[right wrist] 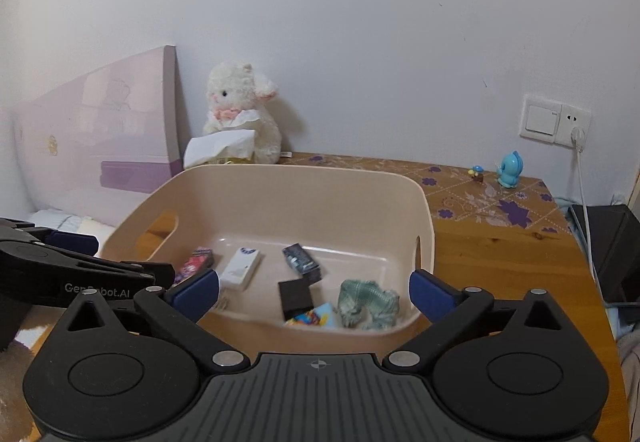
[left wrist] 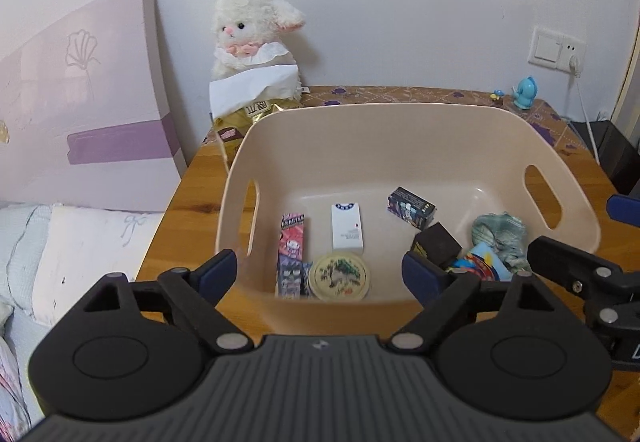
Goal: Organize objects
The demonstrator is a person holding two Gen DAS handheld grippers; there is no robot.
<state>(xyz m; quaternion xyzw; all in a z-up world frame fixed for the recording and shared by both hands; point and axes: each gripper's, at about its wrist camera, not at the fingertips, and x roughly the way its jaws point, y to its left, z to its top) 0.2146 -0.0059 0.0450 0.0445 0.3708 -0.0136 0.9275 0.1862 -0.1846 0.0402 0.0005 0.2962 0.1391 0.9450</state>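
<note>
A beige plastic basket stands on the wooden table. In it lie a pink cartoon box, a white box, a round gold tin, a dark printed box, a black box, a colourful blue packet and a green knitted cloth. My left gripper is open and empty at the basket's near rim. My right gripper is open and empty over the near rim.
A white plush lamb sits against the wall behind a tissue pack. A blue figurine stands at the back right on a patterned mat. A bed headboard and pillows lie left.
</note>
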